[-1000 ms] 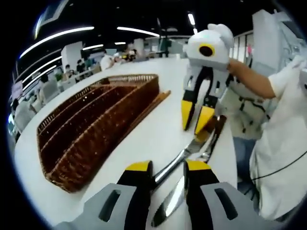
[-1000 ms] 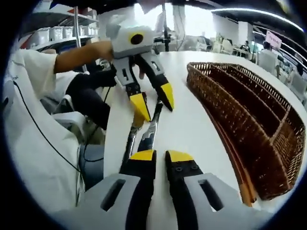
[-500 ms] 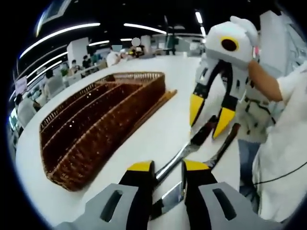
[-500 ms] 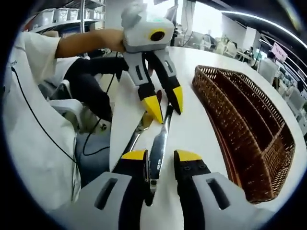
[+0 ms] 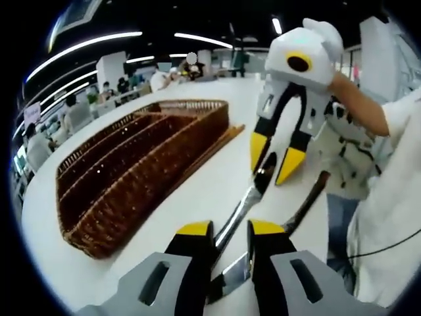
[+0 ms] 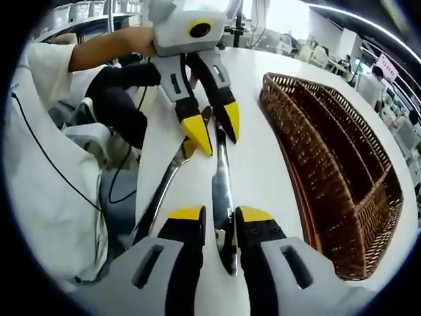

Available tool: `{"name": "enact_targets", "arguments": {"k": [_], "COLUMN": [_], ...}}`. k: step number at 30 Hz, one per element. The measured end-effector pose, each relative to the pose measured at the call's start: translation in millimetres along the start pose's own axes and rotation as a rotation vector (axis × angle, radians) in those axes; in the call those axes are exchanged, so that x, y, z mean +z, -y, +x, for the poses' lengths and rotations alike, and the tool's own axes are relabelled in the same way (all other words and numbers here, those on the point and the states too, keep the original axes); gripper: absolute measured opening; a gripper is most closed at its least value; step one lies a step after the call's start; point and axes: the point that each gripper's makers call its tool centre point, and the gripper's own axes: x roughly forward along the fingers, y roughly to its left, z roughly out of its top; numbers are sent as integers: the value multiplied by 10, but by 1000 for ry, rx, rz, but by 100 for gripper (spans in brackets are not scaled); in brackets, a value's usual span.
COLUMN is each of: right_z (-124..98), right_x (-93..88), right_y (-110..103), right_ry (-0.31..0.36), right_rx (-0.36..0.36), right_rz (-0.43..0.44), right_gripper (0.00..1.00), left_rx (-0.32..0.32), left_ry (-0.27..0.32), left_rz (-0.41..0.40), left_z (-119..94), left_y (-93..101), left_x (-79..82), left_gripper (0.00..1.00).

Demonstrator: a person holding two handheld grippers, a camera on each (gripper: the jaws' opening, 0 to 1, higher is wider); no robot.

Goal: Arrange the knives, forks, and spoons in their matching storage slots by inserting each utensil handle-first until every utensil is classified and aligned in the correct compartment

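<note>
A knife (image 6: 222, 197) lies lengthwise between the 2 grippers, above the white table (image 6: 256, 151). In the right gripper view its shiny blade runs up from the right gripper (image 6: 220, 220), whose 2 yellow-tipped jaws are nearly together and clamp one end of it. The far end of the knife sits between the jaws of the left gripper (image 6: 214, 128), which are a little apart; I cannot tell if they press on it. In the left gripper view the same knife (image 5: 247, 201) reaches from the left gripper (image 5: 223, 230) toward the right gripper (image 5: 271, 158). A second utensil (image 6: 161, 194) lies on the table just beside the knife, near the table edge. The brown wicker tray (image 6: 342, 178) with long compartments stands on the table, well apart from the knife.
</note>
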Motion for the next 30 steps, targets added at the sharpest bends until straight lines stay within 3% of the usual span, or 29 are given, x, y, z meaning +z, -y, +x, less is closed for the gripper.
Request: {"name": "enact_targets", "arguments": {"k": [4, 5, 6, 7, 10, 11, 13, 16, 18, 19, 23, 28, 30], "right_z": [13, 15, 18, 18, 13, 10, 6, -6, -7, -8, -23, -28, -28], "right_x": [-10, -10, -10, -19, -32, -37, -31, -30, -29, -30, -21, 12, 16], "right_y": [-33, -40, -41, -47, -19, -12, -24, 7, 25, 31, 74, 141, 148], "right_ry": [-29, -33, -39, -50, -64, -63, -39, -2, 18, 20, 39, 53, 55], "right_rx": [51, 60, 63, 59, 65, 75, 125, 203, 238, 243, 278, 295, 297], "right_rz": [46, 46, 40, 41, 73, 74, 118, 227, 266, 270, 319, 355, 360], "right_gripper": [15, 14, 13, 13, 13, 13, 12, 12, 12, 12, 12, 12, 12], "left_rx": [-1, 55, 42, 30, 29, 52, 26, 8, 9, -25, -58, -66, -71], "left_ry": [1, 16, 13, -8, -26, -14, -37, -79, -104, -103, -136, -143, -141], "left_rz": [-2, 30, 23, -48, -21, 36, 28, 36, 57, 20, 14, 47, 44], "left_z": [-1, 21, 38, 35, 31, 45, 69, 86, 130, 137, 151, 209, 203], "left_y": [2, -92, -40, 68, 79, 104, 369, 431, 616, 586, 406, 377, 276], "left_x": [-2, 85, 103, 36, 22, 78, 91, 104, 120, 120, 126, 152, 148], "left_gripper": [21, 21, 21, 21, 21, 21, 21, 21, 21, 21, 19, 14, 12]}}
